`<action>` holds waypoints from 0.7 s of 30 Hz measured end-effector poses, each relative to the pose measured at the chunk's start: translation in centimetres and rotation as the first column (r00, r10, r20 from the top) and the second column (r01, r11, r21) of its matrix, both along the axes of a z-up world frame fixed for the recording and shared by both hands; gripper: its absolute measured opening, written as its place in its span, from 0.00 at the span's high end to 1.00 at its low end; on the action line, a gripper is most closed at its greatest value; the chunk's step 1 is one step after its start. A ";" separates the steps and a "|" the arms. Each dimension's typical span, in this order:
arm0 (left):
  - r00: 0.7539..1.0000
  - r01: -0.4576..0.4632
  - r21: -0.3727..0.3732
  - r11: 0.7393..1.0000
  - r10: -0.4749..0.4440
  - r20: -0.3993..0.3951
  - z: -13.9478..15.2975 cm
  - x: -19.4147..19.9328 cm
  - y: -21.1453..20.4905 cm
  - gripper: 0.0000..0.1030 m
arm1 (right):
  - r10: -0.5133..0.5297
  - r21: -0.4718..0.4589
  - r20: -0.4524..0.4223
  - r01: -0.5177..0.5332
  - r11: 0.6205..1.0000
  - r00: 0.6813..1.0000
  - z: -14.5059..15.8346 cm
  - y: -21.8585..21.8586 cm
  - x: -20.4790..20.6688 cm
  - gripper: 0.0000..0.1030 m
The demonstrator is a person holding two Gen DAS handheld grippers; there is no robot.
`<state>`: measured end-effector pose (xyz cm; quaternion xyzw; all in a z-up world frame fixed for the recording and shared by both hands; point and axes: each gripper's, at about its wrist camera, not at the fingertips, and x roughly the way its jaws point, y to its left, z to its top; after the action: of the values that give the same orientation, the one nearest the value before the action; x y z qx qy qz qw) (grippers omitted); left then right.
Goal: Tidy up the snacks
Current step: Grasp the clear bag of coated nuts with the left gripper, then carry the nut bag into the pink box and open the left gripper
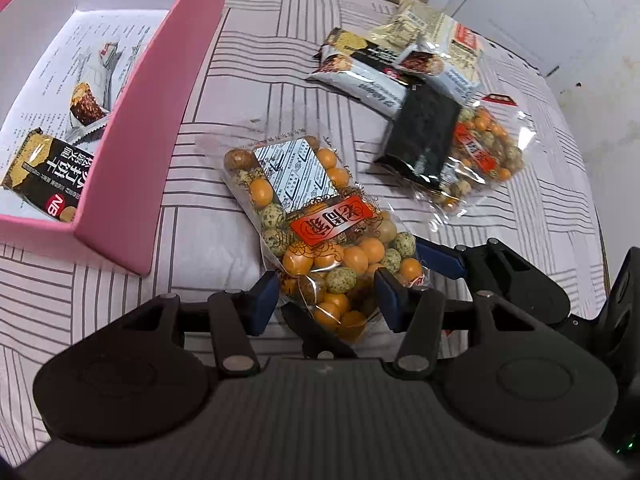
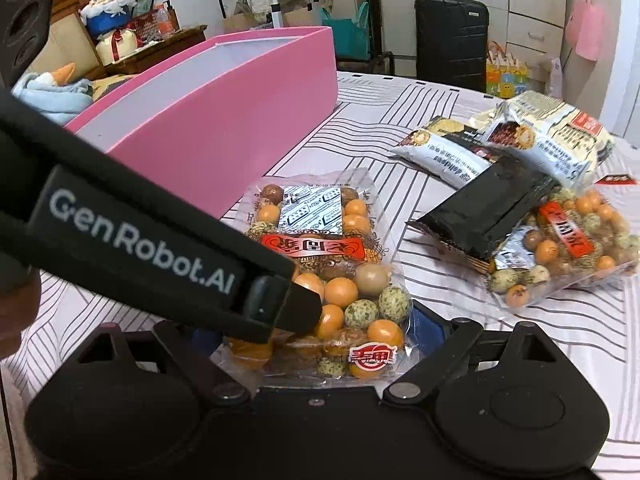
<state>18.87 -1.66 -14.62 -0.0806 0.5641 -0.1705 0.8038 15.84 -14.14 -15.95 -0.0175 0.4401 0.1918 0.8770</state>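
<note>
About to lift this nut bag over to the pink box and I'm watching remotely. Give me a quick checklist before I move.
1. Left gripper pads on the near nut bag: ok, both blue pads press its sides.
2. Right gripper clear of bag: not ok, open around the same end.
3. Pink box has room: ok, two packets inside, bare floor left.
4. Path to the box: ok, only bedsheet between.
5. Other snacks untangled from the bag: ok, lying apart.
</note>
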 end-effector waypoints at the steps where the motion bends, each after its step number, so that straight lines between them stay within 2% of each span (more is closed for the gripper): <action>1: 1.000 0.008 0.003 1.000 -0.008 0.013 0.3 -0.4 -0.1 0.51 | 0.000 -0.005 -0.007 0.000 1.000 1.000 0.3 0.0 -0.2 0.09; 5: 0.998 0.034 0.024 0.999 -0.035 0.053 1.1 -2.2 -0.4 0.51 | -0.001 -0.018 -0.043 0.000 1.000 0.999 1.1 0.1 -1.0 0.09; 10: 0.996 0.037 0.024 0.999 -0.039 0.078 2.3 -3.8 0.0 0.51 | -0.006 -0.029 -0.042 0.005 1.000 0.999 2.4 0.5 -2.5 0.09; 21: 0.989 0.047 -0.055 0.997 -0.039 0.143 6.8 -6.5 2.6 0.51 | 0.034 -0.088 0.046 -0.030 0.996 0.998 7.2 1.9 -4.6 0.09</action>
<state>12.36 0.92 -7.85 -0.0794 0.5019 -0.2092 0.8355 11.23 -12.23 -8.75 -0.0673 0.4271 0.1858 0.8824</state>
